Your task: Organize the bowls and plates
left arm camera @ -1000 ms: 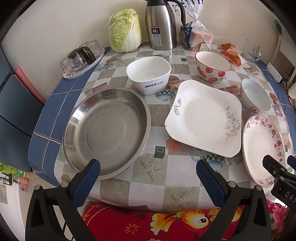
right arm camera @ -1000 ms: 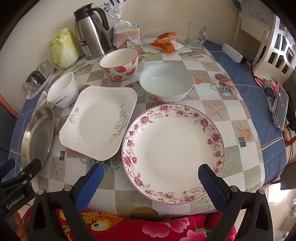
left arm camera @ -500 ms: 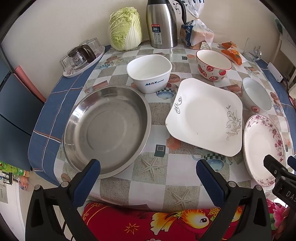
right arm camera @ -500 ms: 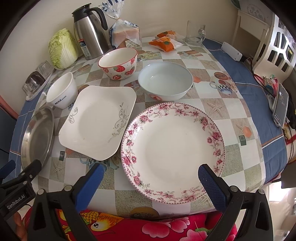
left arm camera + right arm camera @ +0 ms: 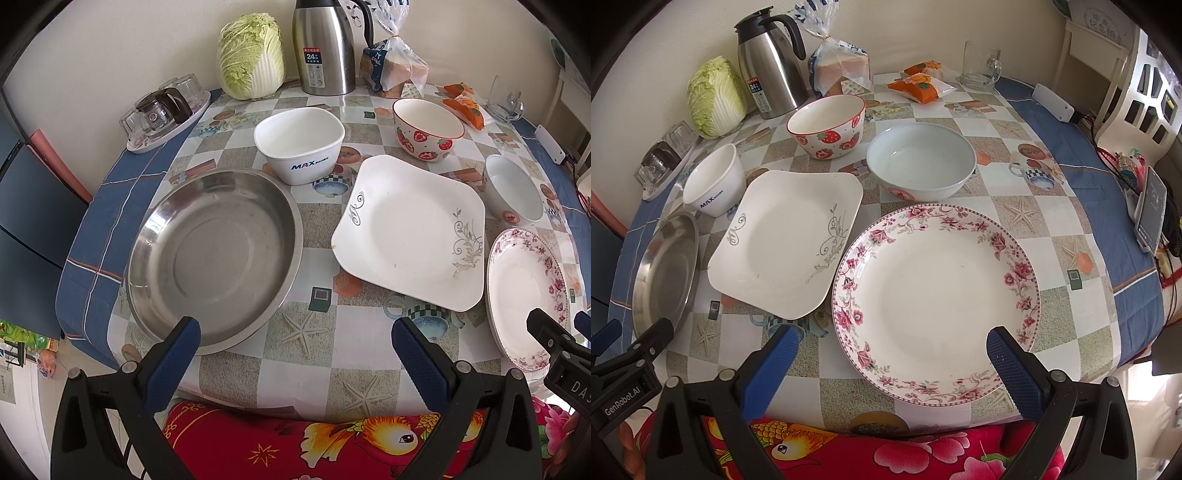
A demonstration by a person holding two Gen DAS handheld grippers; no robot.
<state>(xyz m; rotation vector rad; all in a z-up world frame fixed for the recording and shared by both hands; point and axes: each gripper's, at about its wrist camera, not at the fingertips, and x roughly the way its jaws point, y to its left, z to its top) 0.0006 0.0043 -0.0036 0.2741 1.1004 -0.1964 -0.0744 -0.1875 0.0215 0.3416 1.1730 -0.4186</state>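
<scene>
Our left gripper [image 5: 295, 345] hangs spread wide, nothing between the blue pads, just over the near table edge. Right gripper [image 5: 892, 354] same: wide open, empty, pads straddling the near rim of the floral plate [image 5: 936, 295]. Nothing picked yet, so we judge the task at its start.

Key relation: floral plate lies dead ahead of our right gripper, near rim right at the fingertips; right hand is clearly closer to it. Steel basin [image 5: 214, 258] sits ahead-left of our left gripper, its near rim by the left pad. Square white plate [image 5: 410, 232] lies between the two, set cornerwise, one corner just beside the floral plate.

Bowls further back: white MAX bowl [image 5: 299, 146], strawberry bowl [image 5: 827, 125], pale bowl [image 5: 921, 160] just behind the floral plate.

We judge a rim pinch needs the jaw slid under the plate's lip; flat glazed rims may slip.

Kettle [image 5: 768, 62] and cabbage [image 5: 714, 98] at the back, not involved.
</scene>
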